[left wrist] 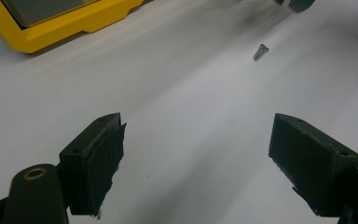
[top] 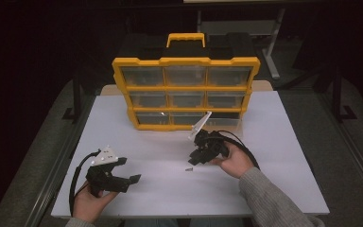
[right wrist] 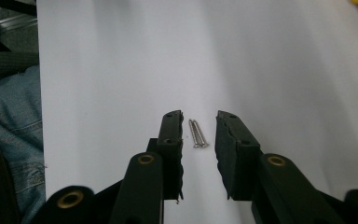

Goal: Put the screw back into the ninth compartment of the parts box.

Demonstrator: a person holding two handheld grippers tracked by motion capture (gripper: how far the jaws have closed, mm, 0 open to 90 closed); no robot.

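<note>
Two small metal screws [right wrist: 197, 133] lie side by side on the white table [top: 274, 156]. My right gripper [right wrist: 199, 116] points down at them, its jaws narrowly apart on either side of the pair, the pads not touching them. In the high view the screws [top: 188, 169] lie just below the right gripper [top: 194, 160]. My left gripper [top: 128, 170] rests at the front left, held low over the table. In its own view the left gripper [left wrist: 198, 121] stands wide open with nothing between its jaws, and the screws [left wrist: 260, 51] lie farther off.
A yellow parts organizer [top: 185, 90] with clear drawers stands upright at the back middle of the table; its base shows in the left gripper view [left wrist: 51, 28]. The person's jeans [right wrist: 9, 116] show past the table's front edge.
</note>
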